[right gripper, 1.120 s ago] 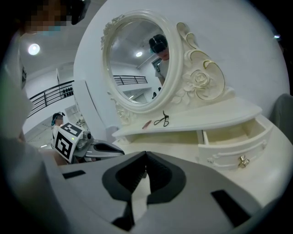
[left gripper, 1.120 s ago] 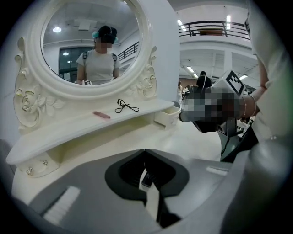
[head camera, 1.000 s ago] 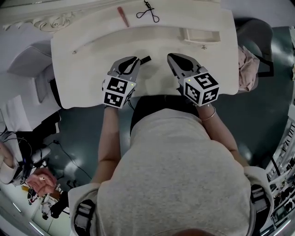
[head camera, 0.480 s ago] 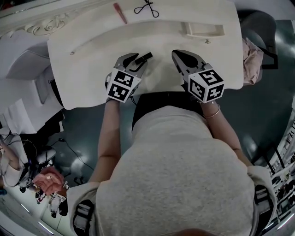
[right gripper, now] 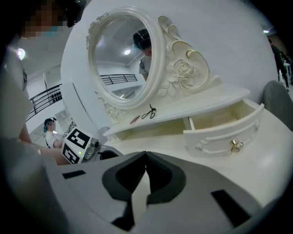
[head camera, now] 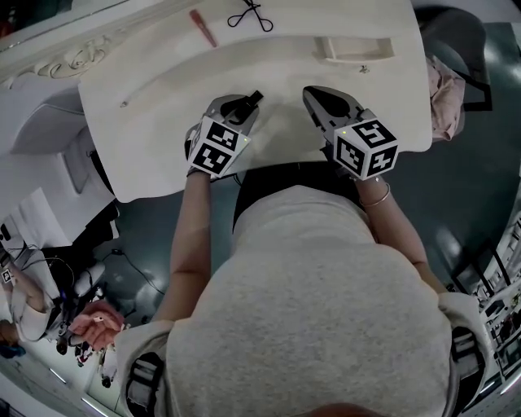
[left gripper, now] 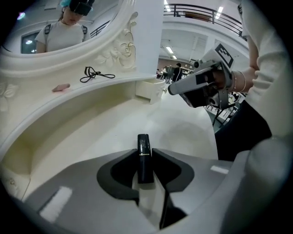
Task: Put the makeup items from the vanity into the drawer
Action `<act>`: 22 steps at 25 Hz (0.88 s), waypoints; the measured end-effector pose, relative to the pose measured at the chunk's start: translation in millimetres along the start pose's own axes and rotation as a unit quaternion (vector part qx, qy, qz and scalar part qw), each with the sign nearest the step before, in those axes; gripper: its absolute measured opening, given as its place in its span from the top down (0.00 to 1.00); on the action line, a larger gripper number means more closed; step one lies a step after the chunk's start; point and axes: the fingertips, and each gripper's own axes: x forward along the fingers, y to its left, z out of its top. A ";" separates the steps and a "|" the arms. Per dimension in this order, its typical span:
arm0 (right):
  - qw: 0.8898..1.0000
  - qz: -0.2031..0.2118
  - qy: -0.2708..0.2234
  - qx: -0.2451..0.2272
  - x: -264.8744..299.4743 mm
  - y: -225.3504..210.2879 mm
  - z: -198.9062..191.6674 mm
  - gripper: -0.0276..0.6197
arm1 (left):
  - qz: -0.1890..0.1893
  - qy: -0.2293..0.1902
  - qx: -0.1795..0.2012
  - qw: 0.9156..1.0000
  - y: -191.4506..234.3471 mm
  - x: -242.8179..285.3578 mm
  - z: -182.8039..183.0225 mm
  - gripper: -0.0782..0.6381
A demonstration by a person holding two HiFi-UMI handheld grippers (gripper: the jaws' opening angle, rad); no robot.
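We look first at the left gripper (left gripper: 145,154). A black lipstick (left gripper: 143,142) stands between its jaws, lengthwise along them, and its far end with a thin gold band sticks out past the tips. The jaws have just been closing. They are parted only by the tube's own width, and each tip lies against a side of the tube with no gap that we can see. From the head view the gripper tilts down toward the cream vanity top (head camera: 163,122), near its front edge (whether the tube rests on the surface or is clear of it, we cannot tell).

The right gripper (right gripper: 146,157) has its jaws brought together, tips meeting, with nothing between them. It sits above the front edge of the vanity top, beside the left gripper but apart from it, and it points toward the back right.

The drawer (head camera: 354,49) is at the back right of the vanity, pulled open, and we see nothing inside it. Its front carries a small gold knob. On the raised shelf behind, under the oval mirror (right gripper: 123,59), lie a black eyelash curler (head camera: 248,15) and, just to its left, a slim reddish stick (head camera: 203,27). Both are well apart from the grippers.
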 end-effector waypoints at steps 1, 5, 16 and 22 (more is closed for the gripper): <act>1.000 -0.003 -0.001 0.001 -0.7 -0.8 0.2 0.95 | -0.003 0.000 0.003 1.000 0.6 -0.1 0.0 0.74; 1.000 -0.015 -0.007 0.004 -3.6 -4.2 2.0 0.95 | -0.011 -0.001 0.004 1.000 1.5 0.1 0.5 0.75; 0.999 -0.044 -0.025 0.004 -14.3 -8.7 4.2 0.94 | -0.013 -0.049 -0.011 0.999 3.2 -3.2 27.1 0.75; 0.998 -0.051 -0.033 -0.011 -25.1 -15.6 8.8 0.95 | 0.009 -0.080 -0.027 0.996 5.7 -3.8 48.6 0.75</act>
